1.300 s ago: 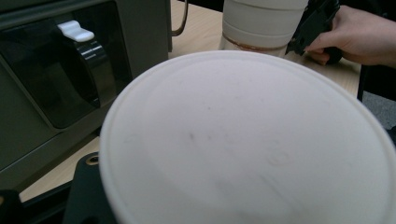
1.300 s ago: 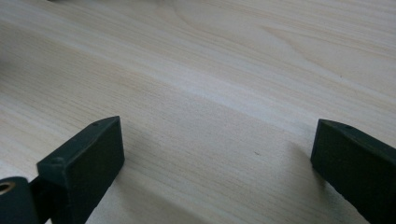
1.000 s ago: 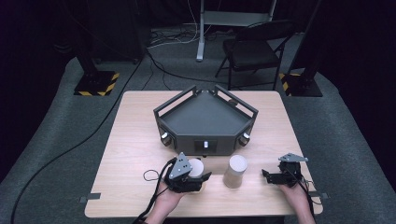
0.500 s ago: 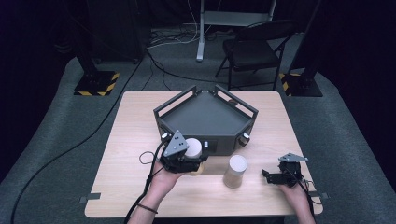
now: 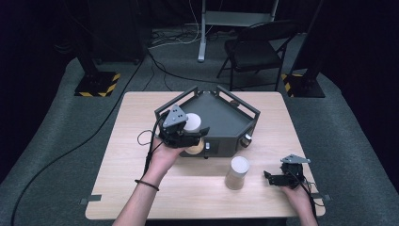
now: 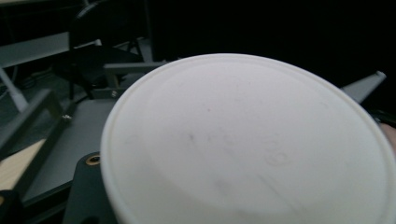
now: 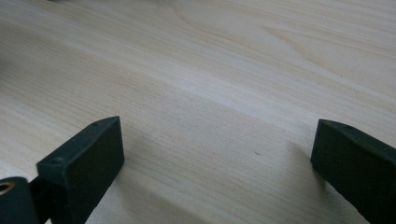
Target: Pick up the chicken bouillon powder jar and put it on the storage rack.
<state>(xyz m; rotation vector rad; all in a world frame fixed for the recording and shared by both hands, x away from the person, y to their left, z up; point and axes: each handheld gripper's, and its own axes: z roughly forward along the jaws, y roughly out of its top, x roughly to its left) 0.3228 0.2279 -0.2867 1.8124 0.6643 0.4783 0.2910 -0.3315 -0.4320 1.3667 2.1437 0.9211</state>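
While the left gripper (image 5: 188, 136) clamps a lidded cup (image 5: 194, 132), it holds that cup in the air at the near left edge of the grey tray (image 5: 226, 117), above the tabletop. The jaws are closed on the cup's sides. The cup looks tan with a white lid (image 6: 247, 140). In the left gripper view the lid sits close to the lens, round and flat with faint scuffs, and the tray's grey rails (image 6: 135, 67) and dark floor run behind it. The left hand (image 5: 164, 157) comes in from the bottom edge with a dark band at the wrist.

The tray is a dark, many-sided frame with raised rails, sitting at the middle of the wooden table (image 5: 141, 188), toward the far side.

A second cup (image 5: 236, 173), also tan with a white lid, stands upright on the table, near the tray's front edge but apart from it, between the two hands.

The right gripper (image 5: 273, 178) rests low at the table's near right corner, well right of the second cup. Its jaws stand wide apart with bare wood between them; nothing gripped. The black pads (image 7: 81, 163) frame pale wood grain in the right gripper view.

A folding chair (image 5: 256, 47) stands on the floor beyond the table.
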